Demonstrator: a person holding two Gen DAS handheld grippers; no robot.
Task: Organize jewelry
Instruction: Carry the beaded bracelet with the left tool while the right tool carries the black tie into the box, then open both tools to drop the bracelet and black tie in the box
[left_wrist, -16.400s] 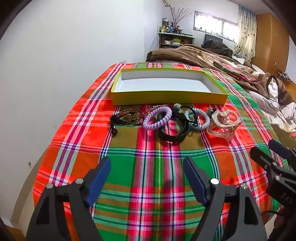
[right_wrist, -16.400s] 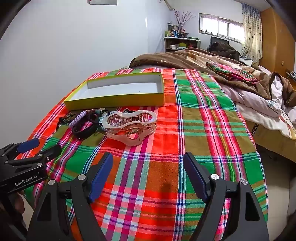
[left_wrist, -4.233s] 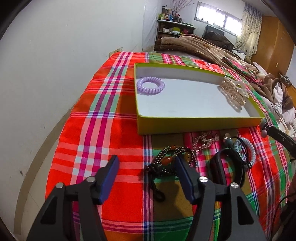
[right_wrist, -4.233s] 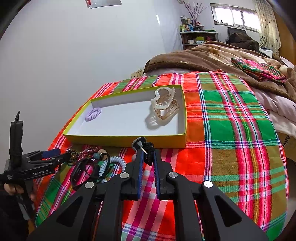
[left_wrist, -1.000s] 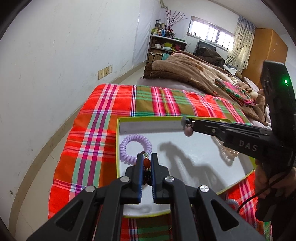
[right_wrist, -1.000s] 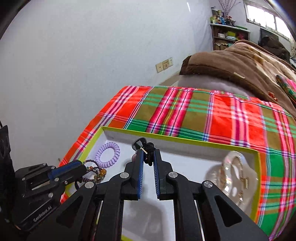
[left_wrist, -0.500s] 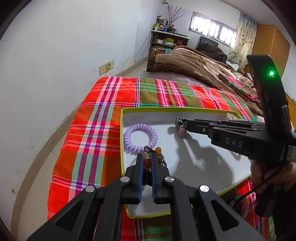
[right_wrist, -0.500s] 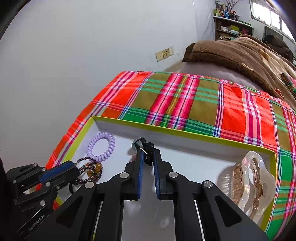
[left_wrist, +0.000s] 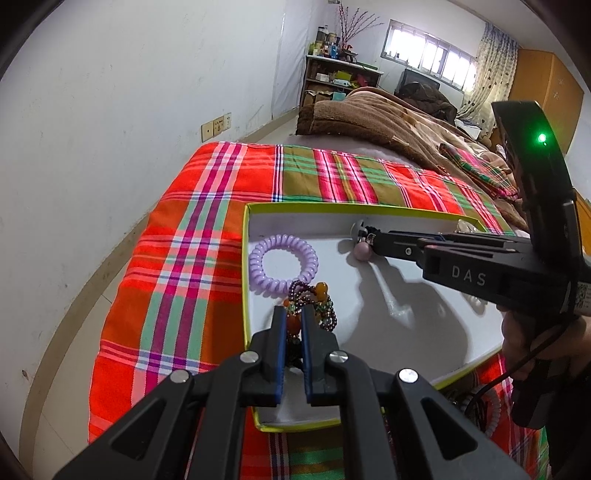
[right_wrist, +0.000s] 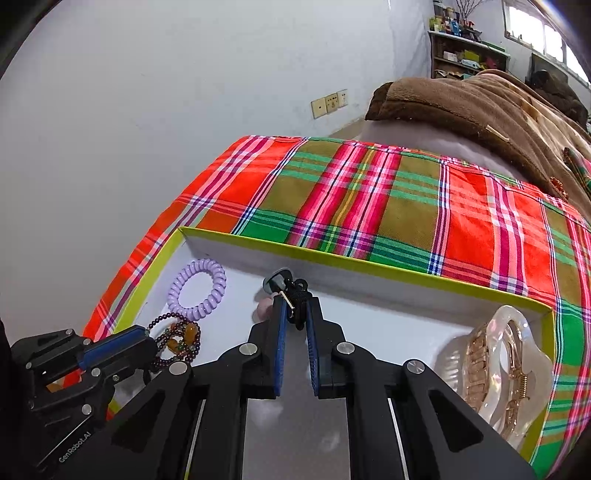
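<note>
A shallow yellow-rimmed box (left_wrist: 246, 295) (right_wrist: 354, 263) with a white floor lies on the plaid cloth. My left gripper (left_wrist: 293, 325) is shut on a dark beaded bracelet (left_wrist: 317, 302) with amber beads, whose loops rest on the box floor beside a lilac spiral hair tie (left_wrist: 282, 264) (right_wrist: 197, 290). My right gripper (right_wrist: 293, 314) is shut on a black hair tie (right_wrist: 297, 295) with a grey and a pink bead (left_wrist: 362, 253), low over the box near its far wall. A clear hair claw (right_wrist: 491, 373) lies at the box's right end.
A white wall runs close along the left. A brown blanket (left_wrist: 388, 122) covers the bed beyond the plaid cloth (left_wrist: 184, 266). More hair ties (left_wrist: 487, 410) lie outside the box at its near right corner, by a person's hand (left_wrist: 532, 339) on the right gripper's handle.
Both grippers have sunk toward the box floor with their loads. The bracelet's loops now lie on the floor next to the lilac tie; the pink bead hangs close to the floor.
</note>
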